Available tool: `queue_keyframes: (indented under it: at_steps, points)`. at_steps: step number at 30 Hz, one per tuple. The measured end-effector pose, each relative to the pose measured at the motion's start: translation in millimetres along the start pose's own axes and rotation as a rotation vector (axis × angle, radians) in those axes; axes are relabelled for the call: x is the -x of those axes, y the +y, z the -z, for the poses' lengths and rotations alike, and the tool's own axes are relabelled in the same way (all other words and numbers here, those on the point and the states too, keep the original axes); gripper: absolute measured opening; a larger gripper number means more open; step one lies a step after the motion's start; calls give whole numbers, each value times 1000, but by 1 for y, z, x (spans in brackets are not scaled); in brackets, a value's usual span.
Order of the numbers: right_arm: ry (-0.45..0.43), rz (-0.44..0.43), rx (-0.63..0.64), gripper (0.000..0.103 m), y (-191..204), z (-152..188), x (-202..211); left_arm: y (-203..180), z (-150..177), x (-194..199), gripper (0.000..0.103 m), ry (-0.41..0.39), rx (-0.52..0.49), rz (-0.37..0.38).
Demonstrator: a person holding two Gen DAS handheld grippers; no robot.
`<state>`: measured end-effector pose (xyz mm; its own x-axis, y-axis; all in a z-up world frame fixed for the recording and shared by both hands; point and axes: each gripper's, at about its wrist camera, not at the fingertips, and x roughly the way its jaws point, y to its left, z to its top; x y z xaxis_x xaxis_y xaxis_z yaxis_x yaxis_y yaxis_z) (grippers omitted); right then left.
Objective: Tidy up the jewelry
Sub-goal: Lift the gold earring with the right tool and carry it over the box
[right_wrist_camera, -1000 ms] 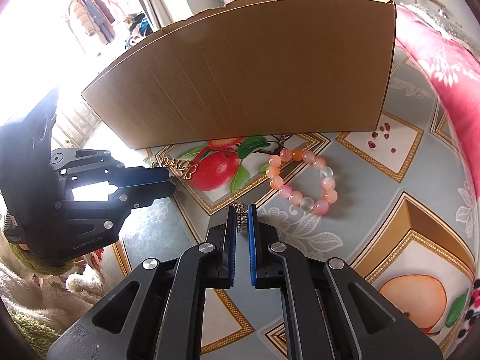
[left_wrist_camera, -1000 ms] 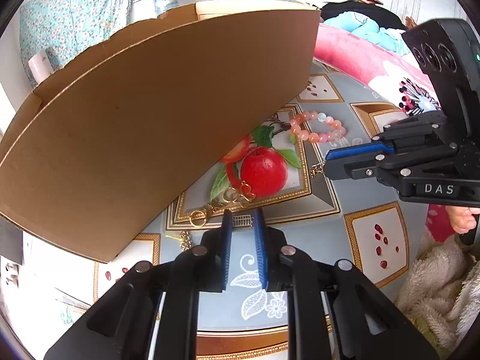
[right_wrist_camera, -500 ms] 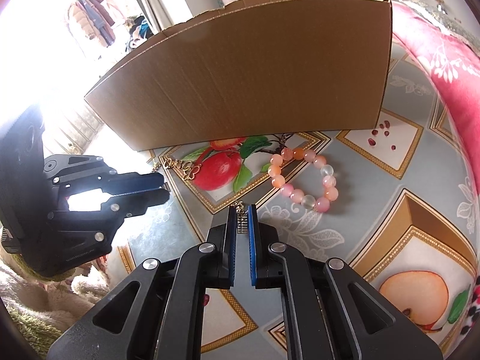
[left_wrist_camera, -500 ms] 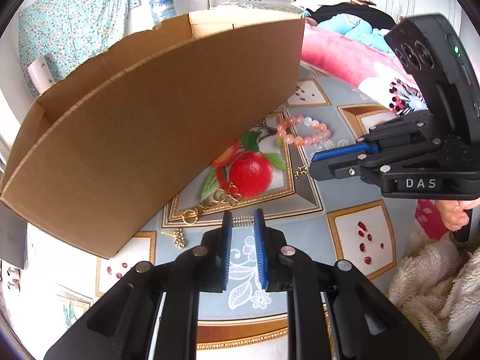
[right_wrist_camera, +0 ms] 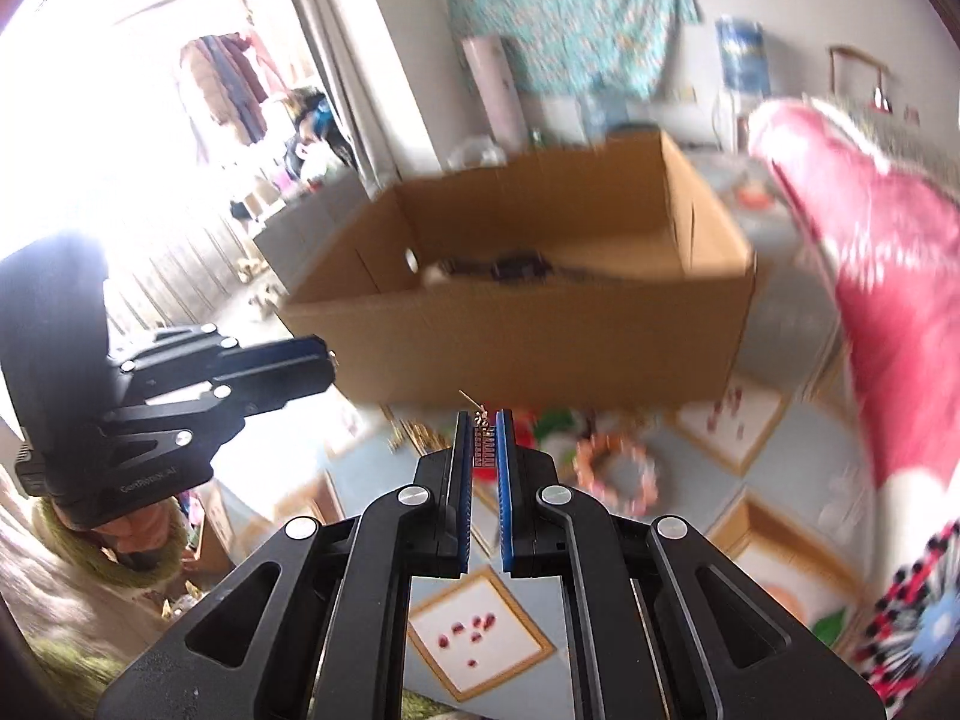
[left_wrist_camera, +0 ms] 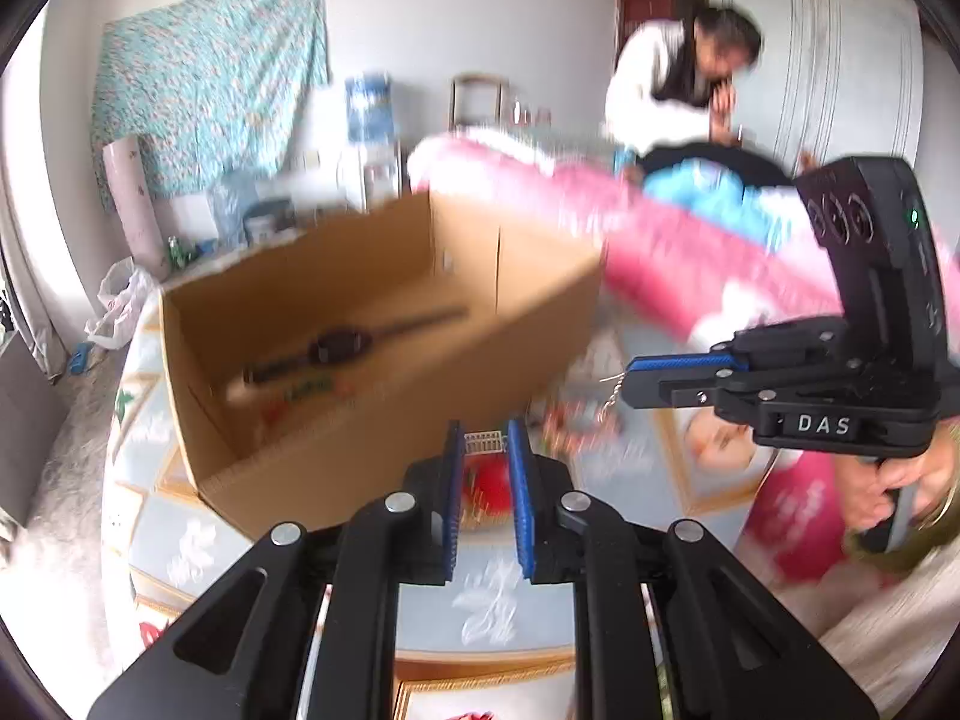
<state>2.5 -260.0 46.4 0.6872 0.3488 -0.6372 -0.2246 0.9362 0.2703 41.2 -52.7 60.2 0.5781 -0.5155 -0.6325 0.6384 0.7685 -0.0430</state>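
Standing toward the table's (right_wrist_camera: 798, 468) far edge, open cardboard box (right_wrist_camera: 540, 336), bead bracelet (right_wrist_camera: 615, 471) lying before its near wall, right gripper (right_wrist_camera: 482, 426) pinching thin gold chain (right_wrist_camera: 480, 420), left gripper (left_wrist_camera: 485, 438) slightly parted, contents indiscernible.

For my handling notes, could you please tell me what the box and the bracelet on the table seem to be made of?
Box: looks like plain brown corrugated cardboard, matte, with visible folds and raw edges.
Bracelet: a ring of pink and orange beads; blurred, so glass, stone or plastic cannot be told.
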Motion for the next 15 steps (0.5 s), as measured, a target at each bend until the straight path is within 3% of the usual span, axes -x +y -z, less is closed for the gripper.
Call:
queue_keyframes:
  at_steps: [3,7,10,15]
  points:
    - [-68,-43,37,5,8,-25,17,7,-20,18,14,-81,20,6]
    - [-121,-100,77,5,11,-61,22,21,-45,21,14,-119,30,4]
    - [-106,-127,66,5,3,-86,4,32,-57,4,14,-98,54,23]
    - [26,-140,-14,5,-20,-108,-48,50,-65,-53,14,18,121,42]
